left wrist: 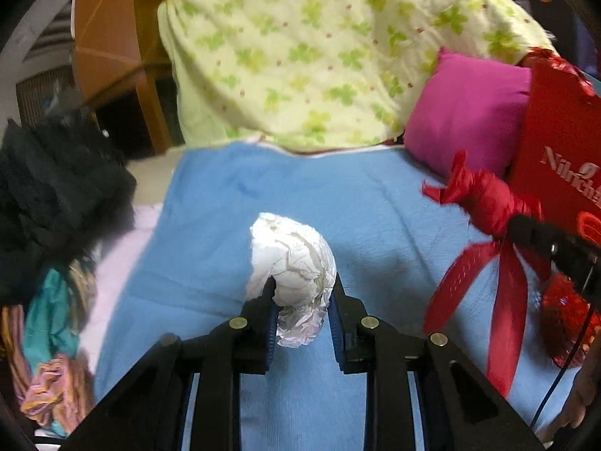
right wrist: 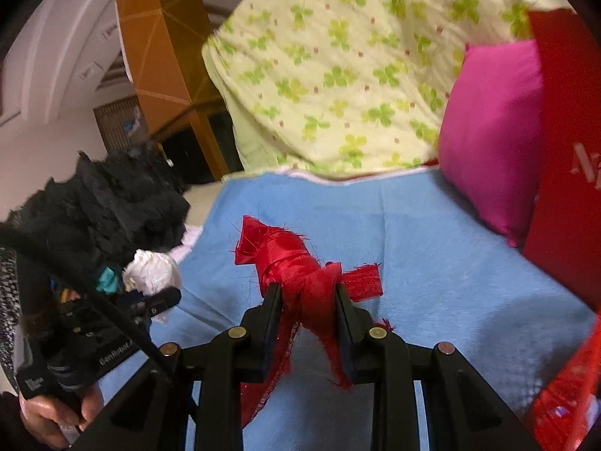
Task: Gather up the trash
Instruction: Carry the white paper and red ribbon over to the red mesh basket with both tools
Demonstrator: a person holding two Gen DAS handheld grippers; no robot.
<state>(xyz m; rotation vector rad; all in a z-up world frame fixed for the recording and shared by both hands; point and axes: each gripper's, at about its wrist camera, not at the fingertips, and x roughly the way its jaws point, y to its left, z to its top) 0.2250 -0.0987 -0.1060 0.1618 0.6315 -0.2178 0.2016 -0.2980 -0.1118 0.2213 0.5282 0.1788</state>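
Left wrist view: the left gripper point(left wrist: 302, 293) points forward and downward over a light blue fleece blanket point(left wrist: 375, 203) that covers the bed. Its two black fingers point(left wrist: 259, 315) are clamped on a crumpled ball of white paper and silver foil point(left wrist: 295, 267), which stands up between the pads, clear of the blanket. To the right, the right gripper point(left wrist: 518, 225) enters from the edge of the frame, closed on a knotted bundle of red satin ribbon point(left wrist: 484, 203) whose loose tails point(left wrist: 503, 308) hang down toward the blanket.

Right wrist view: the right gripper point(right wrist: 308, 293) also tilts forward and down, its jaws pressed together on the red ribbon bundle point(right wrist: 300, 267); frayed ends trail below the fingers. At near left, a person's hand point(right wrist: 49, 413) grasps the handle of the left gripper point(right wrist: 165, 295), which carries the paper-and-foil ball point(right wrist: 152, 272) at roughly the same height as the ribbon bundle.

Surroundings: a cream quilt printed with green clovers point(left wrist: 319, 56) is heaped at the far end of the bed. A magenta square cushion point(left wrist: 465, 112) leans to its right, touching a red paper bag with white lettering point(left wrist: 556, 150). A black fuzzy garment point(left wrist: 49, 195) lies at left, above mixed coloured cloths point(left wrist: 52, 338).
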